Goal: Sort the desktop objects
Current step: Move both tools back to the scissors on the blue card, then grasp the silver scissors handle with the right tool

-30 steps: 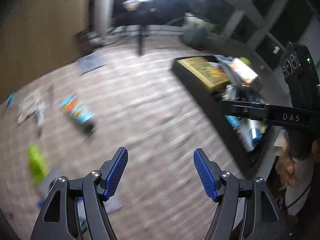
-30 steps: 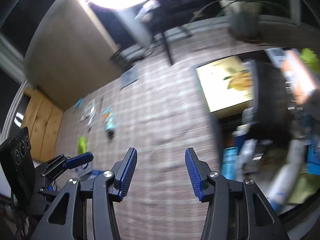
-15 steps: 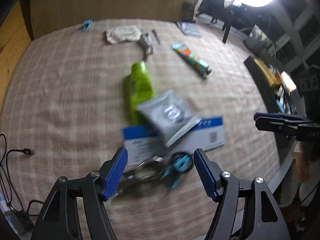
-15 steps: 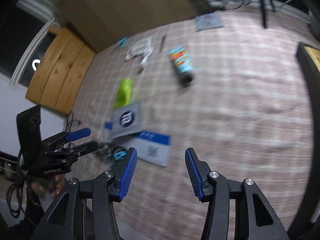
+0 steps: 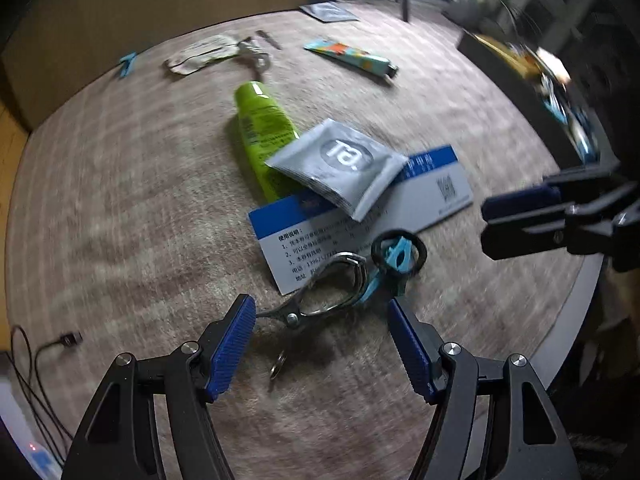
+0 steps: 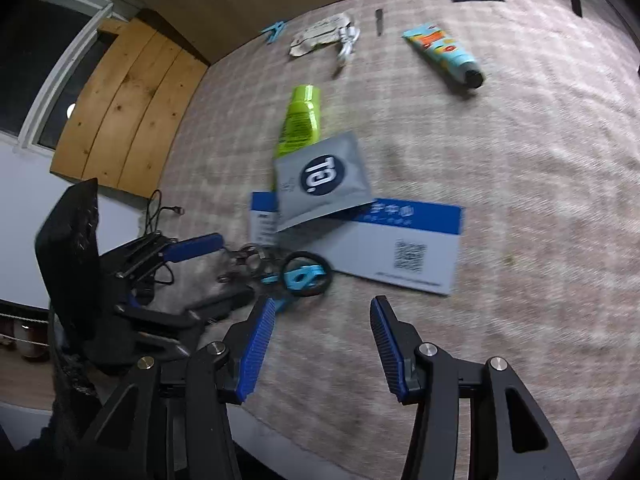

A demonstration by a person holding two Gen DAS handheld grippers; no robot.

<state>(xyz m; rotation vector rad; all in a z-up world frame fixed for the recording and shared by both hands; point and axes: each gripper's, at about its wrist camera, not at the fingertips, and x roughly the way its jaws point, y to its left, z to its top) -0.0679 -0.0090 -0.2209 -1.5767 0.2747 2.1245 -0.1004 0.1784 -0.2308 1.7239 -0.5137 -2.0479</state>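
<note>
A metal carabiner with key rings lies on the woven table cover, just ahead of my left gripper, which is open and empty above it. A black ring with a light-blue clip touches the carabiner. Behind them lie a blue-and-white card, a grey sachet and a green tube, overlapping. My right gripper is open and empty, near the black ring and the card. The left gripper shows in the right wrist view, straddling the carabiner.
Farther back lie a colourful tube, a crumpled white wrapper, a small blue clip and a grey packet. A black tray with several items stands at the right. A cable trails at the left edge.
Both views swung away from the black tray to the pile of items and dropped closer to the table. The right gripper came nearer the card; jaw openings look unchanged.
</note>
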